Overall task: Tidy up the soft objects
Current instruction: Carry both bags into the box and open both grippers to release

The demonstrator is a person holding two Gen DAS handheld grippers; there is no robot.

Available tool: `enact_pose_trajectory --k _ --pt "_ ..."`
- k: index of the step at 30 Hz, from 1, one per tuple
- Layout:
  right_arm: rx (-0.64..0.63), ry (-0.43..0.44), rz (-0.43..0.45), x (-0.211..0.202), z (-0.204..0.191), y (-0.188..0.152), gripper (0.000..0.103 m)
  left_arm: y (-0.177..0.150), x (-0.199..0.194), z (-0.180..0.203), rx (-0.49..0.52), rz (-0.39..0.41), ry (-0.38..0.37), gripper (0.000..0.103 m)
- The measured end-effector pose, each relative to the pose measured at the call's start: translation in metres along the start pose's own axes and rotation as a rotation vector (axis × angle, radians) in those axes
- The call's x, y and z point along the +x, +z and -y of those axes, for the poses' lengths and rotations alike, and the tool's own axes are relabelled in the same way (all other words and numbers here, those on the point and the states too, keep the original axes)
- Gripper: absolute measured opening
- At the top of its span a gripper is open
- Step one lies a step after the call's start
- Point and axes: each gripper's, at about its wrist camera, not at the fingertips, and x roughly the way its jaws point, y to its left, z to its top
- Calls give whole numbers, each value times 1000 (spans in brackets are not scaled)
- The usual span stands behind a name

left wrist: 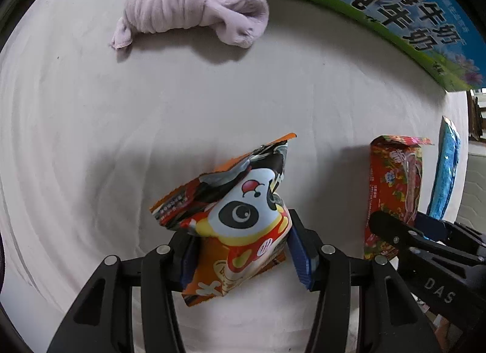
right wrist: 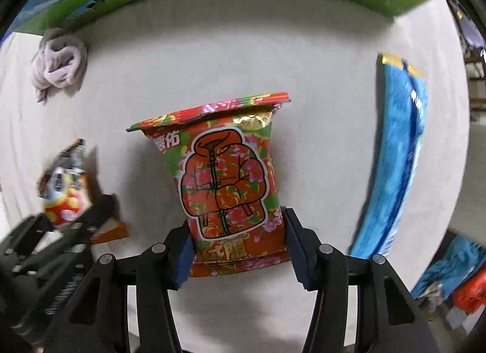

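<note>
Gripping the puffy panda snack bag (left wrist: pixel 240 219) at 6 o'clock on the desk (left wrist: pixel 91 140), the left claw (left wrist: pixel 243 249) dents its light, crinkly, slippery film; the right claw (right wrist: pixel 240 249) clenches the floral snack bag (right wrist: pixel 227 182) near its bottom seam.

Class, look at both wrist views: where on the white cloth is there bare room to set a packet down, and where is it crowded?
Free: the wide patch between the lilac towel, the milk carton and the panda snack bag, and the strip between the floral snack bag and the blue packet. Crowded: the near edge, where both claws and bags sit together.
</note>
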Motion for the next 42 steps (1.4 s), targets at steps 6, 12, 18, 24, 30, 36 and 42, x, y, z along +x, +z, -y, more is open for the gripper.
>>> enact_pose_trajectory --k 6,12,18,24,30,36,42 --pt "28 36 -3 5 7 21 60 -2 -8 -16 10 25 16 49" --pt "20 -26 32 4 -6 30 52 -6 -17 -7 23 32 26 47" --pt "35 -5 59 -11 -2 12 49 -18 -42 -9 31 64 10 47" --pt "0 27 129 -55 -2 -7 49 -37 -95 9 61 141 -49 47" --pt "-17 80 222 -114 12 -21 48 -46 -167 19 103 254 -104 47" --pt "-6 137 320 -182 25 -28 48 -18 -232 19 144 365 -143 47" --pt "4 146 411 -237 34 -9 48 35 -260 18 173 421 -144 47"
